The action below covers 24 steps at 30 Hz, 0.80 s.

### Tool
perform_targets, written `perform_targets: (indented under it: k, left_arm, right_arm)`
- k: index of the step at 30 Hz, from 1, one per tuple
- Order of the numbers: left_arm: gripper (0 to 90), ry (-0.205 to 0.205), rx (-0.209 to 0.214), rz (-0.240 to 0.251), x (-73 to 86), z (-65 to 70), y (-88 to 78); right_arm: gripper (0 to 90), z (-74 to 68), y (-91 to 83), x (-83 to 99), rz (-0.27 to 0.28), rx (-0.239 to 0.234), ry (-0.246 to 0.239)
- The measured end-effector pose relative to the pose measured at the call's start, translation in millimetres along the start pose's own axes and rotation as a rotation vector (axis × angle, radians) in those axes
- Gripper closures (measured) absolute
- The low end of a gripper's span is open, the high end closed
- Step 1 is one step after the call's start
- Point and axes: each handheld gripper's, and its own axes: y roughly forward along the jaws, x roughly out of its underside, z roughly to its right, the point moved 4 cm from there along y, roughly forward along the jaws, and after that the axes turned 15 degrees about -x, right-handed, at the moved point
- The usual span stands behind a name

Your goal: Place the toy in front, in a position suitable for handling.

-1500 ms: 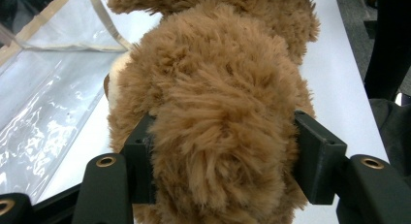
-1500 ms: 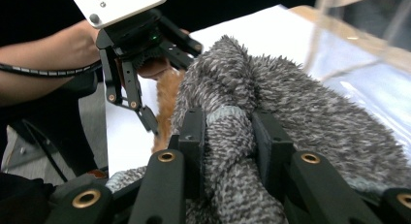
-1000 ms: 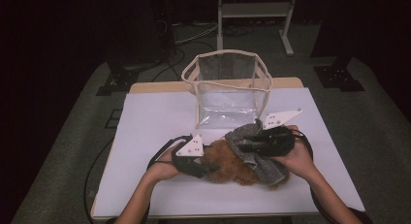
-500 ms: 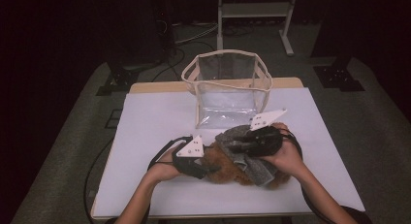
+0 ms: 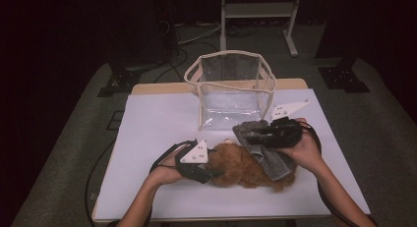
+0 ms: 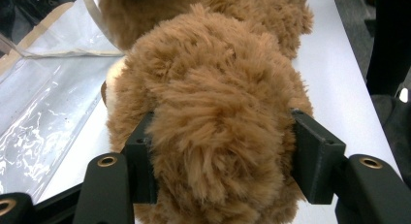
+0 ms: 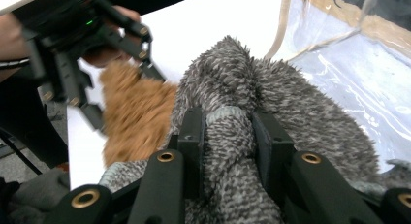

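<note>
A brown plush toy [image 5: 236, 169] lies on the white table [image 5: 157, 119], near the front. My left gripper [image 5: 209, 170] is shut on its left end; in the left gripper view the jaws press into the fur [image 6: 218, 112] on both sides. A grey knitted cloth [image 5: 270, 158] is draped over the toy's right part. My right gripper [image 5: 251, 135] is shut on a bunched fold of it [image 7: 230, 132], just in front of the clear bag. The right gripper view also has the left gripper [image 7: 97, 54] and the toy [image 7: 131, 117] at the left.
A clear plastic bag with beige trim [image 5: 231, 84] stands open-topped at the back middle of the table, close behind the right gripper. Its clear wall runs along the left gripper view [image 6: 43, 112] and the right gripper view [image 7: 349, 73]. Dark floor and stand legs surround the table.
The right hand swung left with the grey cloth, then came back right and slightly up. The left hand and the toy stayed where they were.
</note>
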Motion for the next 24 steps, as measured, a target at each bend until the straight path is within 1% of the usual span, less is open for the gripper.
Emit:
perform_targets:
  k: [3,5,8,9,11,14,15,19,22,24]
  left_arm:
    - [38.3,0.007,0.004,-0.003,0.3,1.2,-1.0]
    - [38.2,0.008,0.007,0.000,0.6,1.3,-1.1]
    - [38.2,0.005,0.010,-0.001,0.8,1.2,-1.1]
    - [38.1,0.002,0.009,0.000,0.8,1.2,-0.9]
    - [38.0,-0.001,0.007,0.000,1.0,0.9,-0.7]
    - [37.5,-0.010,0.004,-0.004,1.6,0.0,-0.4]
    - [37.3,-0.010,0.004,-0.006,2.0,-0.7,-0.4]
    - [37.3,-0.029,0.003,-0.011,2.2,-2.0,0.0]
    - [37.3,-0.045,-0.003,-0.013,2.0,-2.6,0.6]
    - [37.3,-0.045,-0.005,-0.016,1.9,-3.2,0.8]
  right_arm:
    - [67.8,11.6,7.7,-5.5,-0.018,0.004,0.016]
    - [67.7,19.9,9.4,-6.4,-0.023,0.010,0.037]
    - [67.8,31.8,9.0,-3.6,-0.020,0.012,0.077]
    - [67.8,34.6,8.4,-1.8,-0.022,0.015,0.091]
    - [67.8,37.4,7.0,1.7,-0.009,0.005,0.108]
    - [68.1,32.3,3.6,5.8,-0.006,0.010,0.110]
    - [68.1,29.5,2.1,7.0,0.001,0.009,0.104]
    - [68.1,18.0,-7.6,13.5,0.026,0.012,0.097]
    - [68.1,9.9,-14.2,20.0,0.033,0.013,0.085]
    - [68.0,2.8,-17.3,24.9,0.035,0.011,0.081]
